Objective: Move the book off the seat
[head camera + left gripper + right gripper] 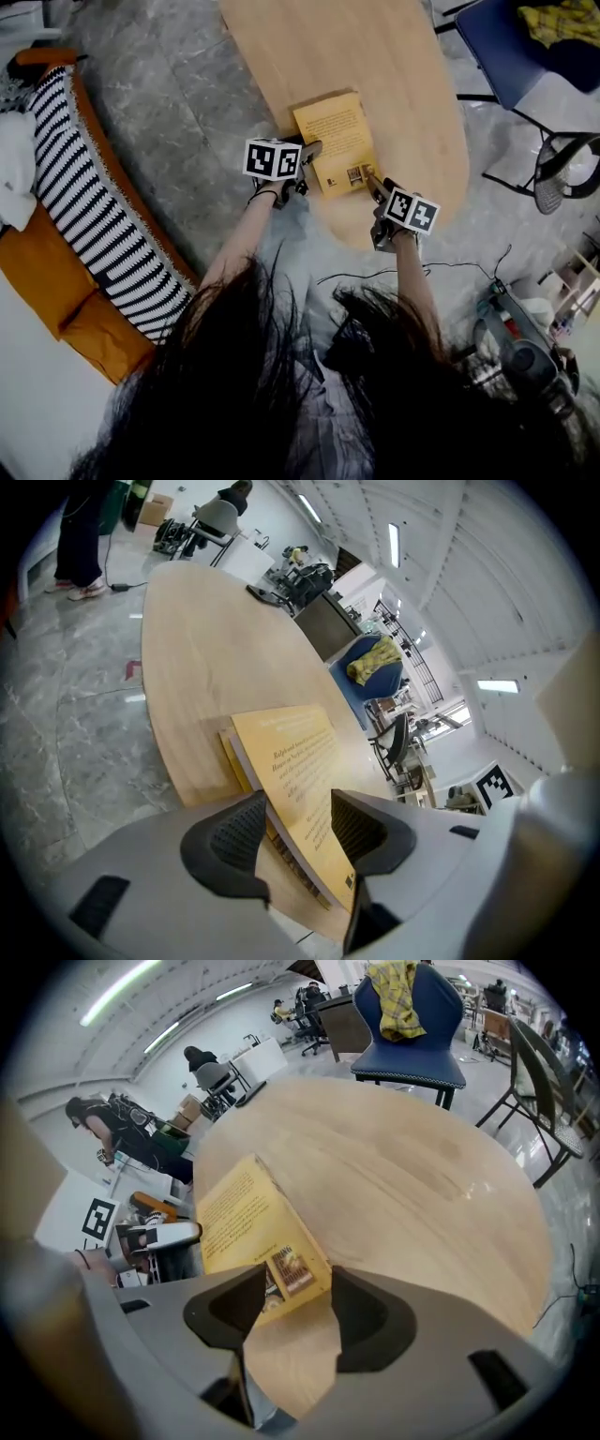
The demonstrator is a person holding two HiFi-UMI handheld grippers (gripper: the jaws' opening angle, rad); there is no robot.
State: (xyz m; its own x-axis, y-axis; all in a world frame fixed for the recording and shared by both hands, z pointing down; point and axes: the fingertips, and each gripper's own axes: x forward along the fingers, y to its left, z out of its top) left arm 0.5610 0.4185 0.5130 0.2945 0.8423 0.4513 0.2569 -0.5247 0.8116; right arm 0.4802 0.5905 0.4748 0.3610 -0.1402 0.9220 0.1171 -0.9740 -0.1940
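Two things are getting in the way of a clean look: dark hair (281, 403) is covering the bottom of the head view and swallowing both upper arms, and the print on the book (337, 141) is coming out too small to read. That yellow book is lying flat on the near end of the wooden table (412, 84). The left gripper (307, 155) is standing with its jaws spread, the book's edge running between the pads with a clear gap on one side. The right gripper (373, 183) is straddling the book's near corner, jaws wide, not pinching. Off to the left, a striped blanket (89, 197) is lying on an orange sofa (56, 281), and beyond the table a blue chair (502, 52) is carrying a yellow plaid cloth (553, 21).
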